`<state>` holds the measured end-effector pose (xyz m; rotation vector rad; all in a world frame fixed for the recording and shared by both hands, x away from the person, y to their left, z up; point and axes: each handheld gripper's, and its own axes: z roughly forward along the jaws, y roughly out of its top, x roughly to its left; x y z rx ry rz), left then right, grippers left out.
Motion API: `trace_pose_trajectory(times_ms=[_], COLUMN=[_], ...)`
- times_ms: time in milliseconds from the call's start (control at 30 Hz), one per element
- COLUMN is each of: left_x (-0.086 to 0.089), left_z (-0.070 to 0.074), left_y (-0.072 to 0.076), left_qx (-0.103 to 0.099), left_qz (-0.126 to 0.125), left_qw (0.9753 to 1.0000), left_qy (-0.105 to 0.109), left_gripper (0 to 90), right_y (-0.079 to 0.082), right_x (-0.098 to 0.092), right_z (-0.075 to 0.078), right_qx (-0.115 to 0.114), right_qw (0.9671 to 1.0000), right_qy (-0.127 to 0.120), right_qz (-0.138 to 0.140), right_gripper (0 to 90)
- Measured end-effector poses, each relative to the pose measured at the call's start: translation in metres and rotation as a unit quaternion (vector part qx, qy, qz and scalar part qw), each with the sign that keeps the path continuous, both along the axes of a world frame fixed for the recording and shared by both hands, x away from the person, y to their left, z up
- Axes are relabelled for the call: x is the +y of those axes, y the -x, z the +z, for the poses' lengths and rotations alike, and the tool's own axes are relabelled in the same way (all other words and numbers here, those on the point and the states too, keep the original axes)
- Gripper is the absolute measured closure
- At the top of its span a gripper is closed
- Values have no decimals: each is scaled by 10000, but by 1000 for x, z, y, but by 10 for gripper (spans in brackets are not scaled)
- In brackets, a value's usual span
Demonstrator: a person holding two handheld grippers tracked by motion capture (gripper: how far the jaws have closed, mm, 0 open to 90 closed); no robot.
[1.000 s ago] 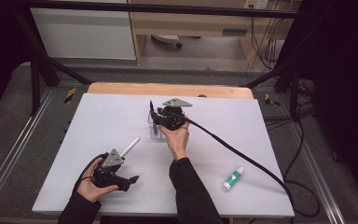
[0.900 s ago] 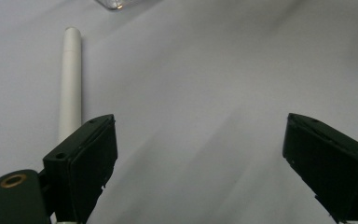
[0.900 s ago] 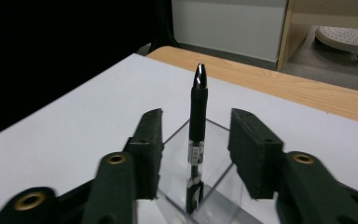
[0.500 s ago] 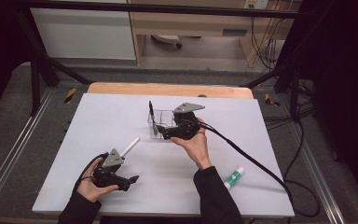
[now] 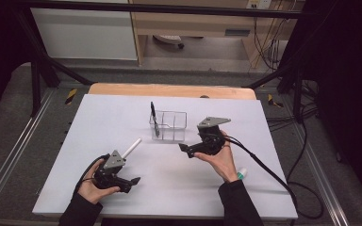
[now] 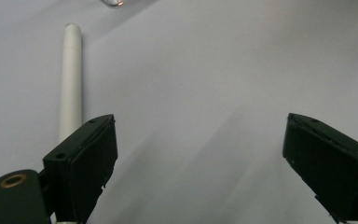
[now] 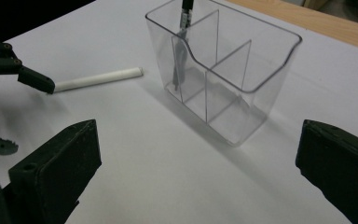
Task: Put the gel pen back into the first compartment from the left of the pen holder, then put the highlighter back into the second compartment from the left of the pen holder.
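— Where is the pen [image 5: 154, 120] now?

— It stands tilted in the bin [image 5: 168, 126], in the end compartment on the side of the white stick [image 5: 132, 147], with its top above the rim. A second ago our right gripper [image 5: 187, 151] was right at the bin with that pen. Now it has pulled back toward us and hangs just beside the bin's near right corner, touching nothing.

— And its jaws?

— They are wide apart and empty. In the right gripper view the bin sits between them, farther off, with bare table in the gap.

— So we read that as the pen delivered?

— We think so: the pen is let go and stays put with nothing holding it. That part looks done.

— What's left around the bin?

— The white stick lies flat on the table, near the bin on its front left. Our left gripper [image 5: 131, 183] has not moved; it rests beyond the stick's near end, jaws wide. The stick runs past the outside of one jaw, not between them.

— Anything else?

— A green-tipped marker [image 5: 241, 173] lies well apart from the bin, by our right wrist. We judge the stick goes next.
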<state>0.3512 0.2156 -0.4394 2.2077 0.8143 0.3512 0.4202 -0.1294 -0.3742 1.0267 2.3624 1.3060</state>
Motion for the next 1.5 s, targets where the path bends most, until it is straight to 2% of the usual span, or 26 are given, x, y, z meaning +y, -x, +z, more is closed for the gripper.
trace_pose_trajectory(times_ms=[200, 267, 467, 900, 1167, 1267, 1367, 1500], left_x=[2, 3, 5, 8, 12, 13, 15, 18], left_z=[1, 2, 3, 6, 10, 12, 16, 21], left_y=[0, 0, 0, -2, -4, -4, -5, -9], left_qx=[-17, -23, -12, 2, 18, 31, 37, 76], left_qz=[9, 33, 37, 74, 103, 107, 119, 159], left_qw=[10000, 10000, 10000, 10000, 9999, 9999, 9999, 9998], left_qy=[7, 20, 27, 11, 2, -36, -37, -89], left_gripper=[97, 97, 97, 97, 97, 96, 97, 96], right_y=[7, 10, 19, 39, 49, 51, 52, 52], right_x=[-20, -27, -48, -84, -100, -102, -104, -106], right_z=[-15, -20, -33, -55, -61, -61, -62, -63], right_qx=[179, 183, 296, 353, 374, 328, 352, 370], right_qw=[9996, 9996, 9995, 9993, 9992, 9994, 9993, 9993], right_qy=[46, 94, 6, 4, -50, 81, -16, 2], right_qz=[208, 201, 82, 147, 97, 99, 88, 52], right_gripper=[5, 5, 5, 5, 5, 5, 5, 5])
